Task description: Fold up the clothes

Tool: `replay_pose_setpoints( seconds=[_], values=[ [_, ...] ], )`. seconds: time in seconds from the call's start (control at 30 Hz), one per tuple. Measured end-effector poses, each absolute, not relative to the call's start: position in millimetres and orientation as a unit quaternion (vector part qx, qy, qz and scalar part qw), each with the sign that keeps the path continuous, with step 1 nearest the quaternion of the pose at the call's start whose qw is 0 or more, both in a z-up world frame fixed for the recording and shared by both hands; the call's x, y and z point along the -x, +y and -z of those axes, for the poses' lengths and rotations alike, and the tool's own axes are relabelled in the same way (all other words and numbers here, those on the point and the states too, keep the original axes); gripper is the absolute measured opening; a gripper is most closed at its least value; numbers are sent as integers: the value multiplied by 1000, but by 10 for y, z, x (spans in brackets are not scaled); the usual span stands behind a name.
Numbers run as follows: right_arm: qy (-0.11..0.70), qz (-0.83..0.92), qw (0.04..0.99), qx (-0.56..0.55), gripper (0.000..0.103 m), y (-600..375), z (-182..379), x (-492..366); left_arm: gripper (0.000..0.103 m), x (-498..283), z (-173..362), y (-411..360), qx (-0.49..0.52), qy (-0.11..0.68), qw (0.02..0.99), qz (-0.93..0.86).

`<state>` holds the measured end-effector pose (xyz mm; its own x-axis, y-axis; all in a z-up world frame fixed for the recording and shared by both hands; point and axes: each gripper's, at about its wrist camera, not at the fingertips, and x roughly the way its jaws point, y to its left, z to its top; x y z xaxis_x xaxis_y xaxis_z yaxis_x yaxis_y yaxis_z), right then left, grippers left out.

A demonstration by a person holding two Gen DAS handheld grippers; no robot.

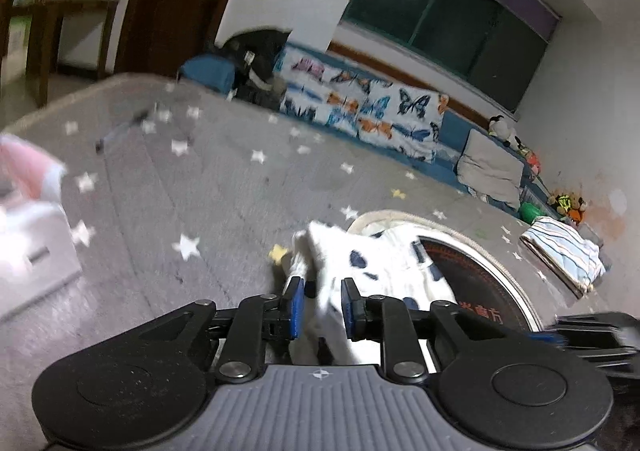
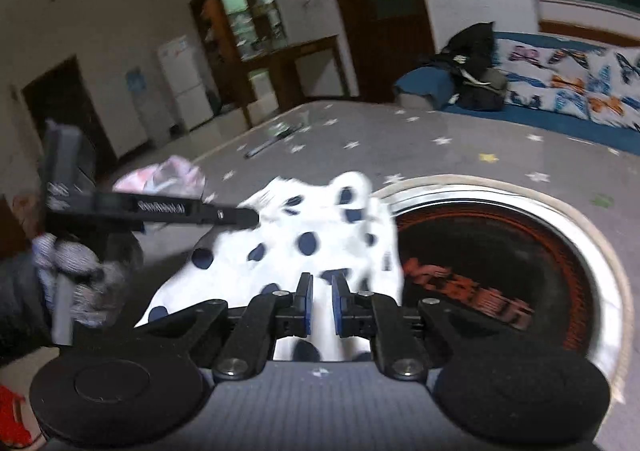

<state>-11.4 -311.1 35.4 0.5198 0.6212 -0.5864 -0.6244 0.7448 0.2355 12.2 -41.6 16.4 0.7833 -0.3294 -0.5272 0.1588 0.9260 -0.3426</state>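
A white garment with dark blue dots (image 1: 376, 267) (image 2: 304, 235) hangs between both grippers above a grey star-print table cover (image 1: 200, 179). My left gripper (image 1: 320, 307) is shut on a bunched edge of the garment; it also shows in the right wrist view (image 2: 248, 217), side-on at the left. My right gripper (image 2: 320, 301) is shut on another edge of the garment, which runs down between the blue pads (image 2: 307, 303). The garment drapes over the left rim of a round cooktop (image 2: 500, 251). The frames are motion-blurred.
A pink-and-white cloth (image 2: 168, 175) lies on the table to the left. A folded striped cloth (image 1: 564, 251) lies at the far right. A butterfly-print cushion bench (image 1: 368, 111) and a black bag (image 2: 476, 67) sit behind the table. A thin dark object (image 2: 272, 141) lies far back.
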Motion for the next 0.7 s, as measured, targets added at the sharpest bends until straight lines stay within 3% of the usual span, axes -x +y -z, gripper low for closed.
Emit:
replay_pose_setpoints(
  seconds=[0.33, 0.7],
  values=[
    [372, -324, 870, 11, 11, -3007, -117, -61, 19, 55, -33, -598, 87, 331, 919, 195],
    [327, -318, 889, 30, 14, -3091, -363, 179, 19, 320, -244, -421, 100, 283, 940, 165]
  ],
)
